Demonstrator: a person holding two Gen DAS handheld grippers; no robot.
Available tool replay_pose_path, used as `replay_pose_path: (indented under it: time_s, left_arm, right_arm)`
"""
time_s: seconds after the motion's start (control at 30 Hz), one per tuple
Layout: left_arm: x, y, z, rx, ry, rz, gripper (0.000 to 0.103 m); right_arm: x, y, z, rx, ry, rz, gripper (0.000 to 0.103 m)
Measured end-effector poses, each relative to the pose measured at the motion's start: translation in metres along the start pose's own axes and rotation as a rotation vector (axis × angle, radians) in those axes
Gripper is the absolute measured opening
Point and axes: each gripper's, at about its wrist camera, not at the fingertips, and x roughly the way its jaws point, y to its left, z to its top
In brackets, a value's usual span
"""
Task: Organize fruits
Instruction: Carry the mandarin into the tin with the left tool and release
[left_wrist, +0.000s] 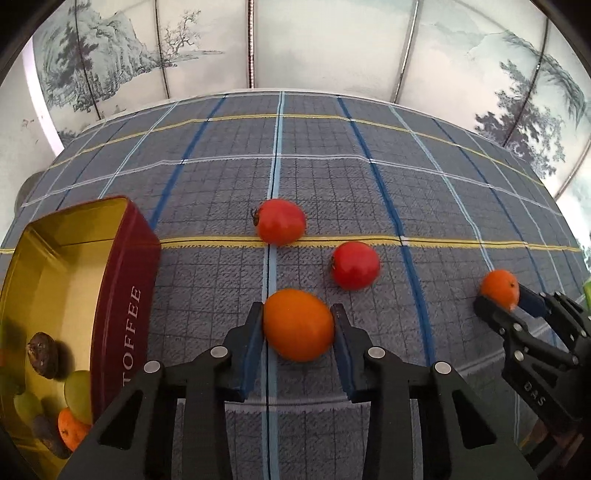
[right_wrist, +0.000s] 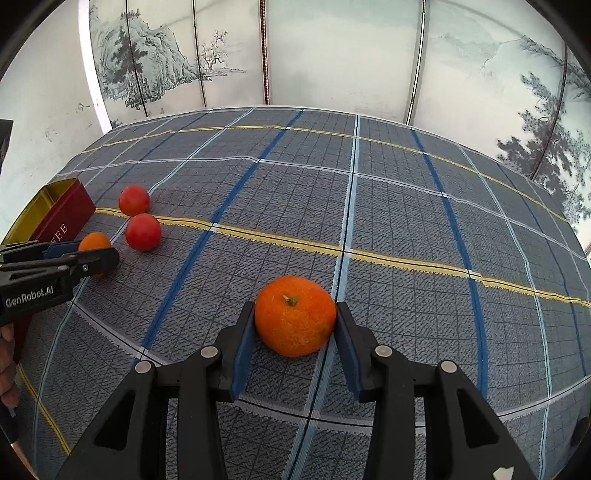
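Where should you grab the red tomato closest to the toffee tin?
Grip the tomato across its round middle, coming from above and the near side. Its dark stem end points sideways toward the toffee tin, so the smooth flanks are free, and the second tomato sits apart.

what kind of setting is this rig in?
Likely a home or staged domestic room: a table under a plaid tablecloth, a folding screen painted with an ink landscape behind it, a toffee tin holding fruit.

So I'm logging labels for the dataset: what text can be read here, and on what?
"TOFFEE": side of the red tin; the right wrist view shows only "EE".
"GenRobot.AI": body of the left gripper.
"DAS": body of the right gripper, small and tilted, so uncertain.
No other text is visible.
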Motion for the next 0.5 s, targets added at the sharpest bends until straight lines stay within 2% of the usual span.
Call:
replay_pose_path:
  time_s: [0.23,0.5]
  left_arm:
    - [-0.021,0.003,-0.011,-0.003,-0.010,-0.001,0.036]
    - [-0.063,0.026,-0.021,-0.042,-0.037,0.008,0.036]
  right_arm:
    - [0.000,0.000,0.001,-0.001,0.000,-0.001,0.040]
    - [0.000,0.000,0.000,-0.001,0.000,-0.001,0.040]
